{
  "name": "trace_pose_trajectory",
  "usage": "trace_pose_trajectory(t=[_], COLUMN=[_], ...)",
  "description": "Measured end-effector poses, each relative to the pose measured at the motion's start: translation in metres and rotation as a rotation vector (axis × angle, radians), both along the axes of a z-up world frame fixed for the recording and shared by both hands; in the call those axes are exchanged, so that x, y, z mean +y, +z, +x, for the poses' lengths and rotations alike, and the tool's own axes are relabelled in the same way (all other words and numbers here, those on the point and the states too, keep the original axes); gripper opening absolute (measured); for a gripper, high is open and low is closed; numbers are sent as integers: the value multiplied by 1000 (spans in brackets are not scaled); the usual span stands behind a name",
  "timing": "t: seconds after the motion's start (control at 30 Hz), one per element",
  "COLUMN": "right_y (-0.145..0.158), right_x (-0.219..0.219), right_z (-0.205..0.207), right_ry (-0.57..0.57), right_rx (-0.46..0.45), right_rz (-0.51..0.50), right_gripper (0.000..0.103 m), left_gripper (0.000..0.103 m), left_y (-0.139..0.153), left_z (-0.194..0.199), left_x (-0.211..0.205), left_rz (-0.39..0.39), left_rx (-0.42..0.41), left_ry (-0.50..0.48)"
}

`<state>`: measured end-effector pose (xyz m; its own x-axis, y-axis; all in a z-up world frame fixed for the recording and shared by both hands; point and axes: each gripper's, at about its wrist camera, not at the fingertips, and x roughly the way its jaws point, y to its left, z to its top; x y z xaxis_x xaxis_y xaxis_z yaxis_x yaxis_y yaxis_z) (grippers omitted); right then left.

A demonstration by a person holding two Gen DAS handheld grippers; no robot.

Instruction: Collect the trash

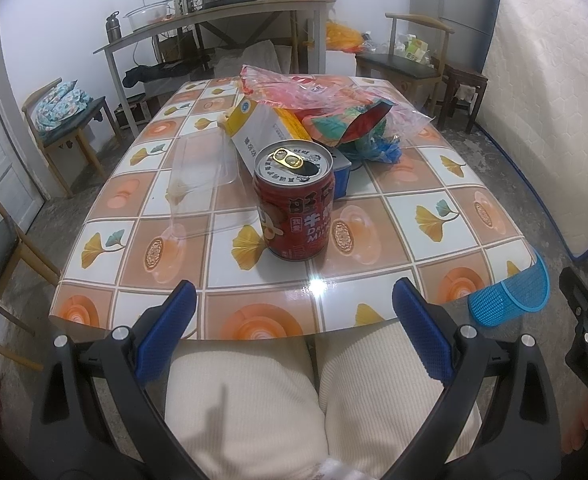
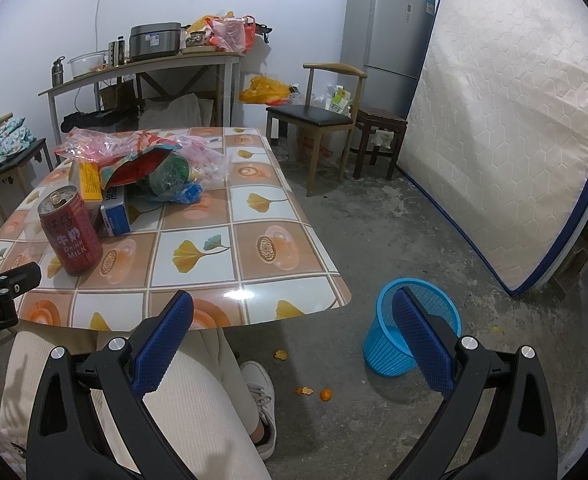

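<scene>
Left tongs [image 1: 294,304]: wide, nothing held; over near table edge, above the person's lap, aimed at can.
Right tongs [image 2: 295,314]: wide, nothing held; off the table's right corner, bin behind the right finger.
Table [image 1: 433,240]: glossy tile-pattern cover w/ ginkgo leaves & orange rounds.
Can [image 1: 294,204]: red milk can, upright, tab lifted, top opened; nearest item to left tongs, near table centre front. Also in right view [image 2: 70,230] at table's left side.
Clear tray [image 1: 204,184]: see-through plastic, lying flat just left of can, edge touching or nearly so; cannot tell which.
Box [image 1: 270,136]: white/yellow carton, tilted, right behind can.
Blue box [image 2: 116,210]: small, beside can on its right, partly under the pile.
Snack bag [image 1: 349,124]: colourful foil, open mouth w/ red inside, on the pile behind can.
Pink bag [image 1: 294,88]: thin plastic, crumpled, at far end of pile.
Blue wrapper [image 2: 188,194]: crumpled, at pile's right edge.
Bin [image 2: 411,326]: blue mesh basket on floor, upright, right of table corner, apart from it.
Peel bits [image 2: 313,392]: orange scraps on floor betw. shoe and bin.
Shoe [image 2: 260,392]: white, on floor under table edge.
</scene>
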<state>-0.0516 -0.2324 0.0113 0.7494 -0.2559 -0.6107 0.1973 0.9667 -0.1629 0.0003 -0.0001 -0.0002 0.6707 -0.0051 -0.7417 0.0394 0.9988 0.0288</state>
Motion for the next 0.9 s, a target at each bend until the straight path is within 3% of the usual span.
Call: trace_pose_trajectory(t=[0.53, 0.73, 0.9], right_y=[1, 2, 8], right_x=[10, 28, 62], right_z=[9, 26, 46], right_ry=[18, 77, 216], right_rx=[-7, -29, -104], right_rz=[0, 7, 66], right_gripper=[97, 97, 97], left_gripper=[95, 95, 95], left_y=[-3, -9, -8], left_z=[-1, 8, 18], left_x=[5, 47, 86], left_rz=[-19, -48, -72], left_rx=[7, -1, -15], left_ry=[8, 70, 139])
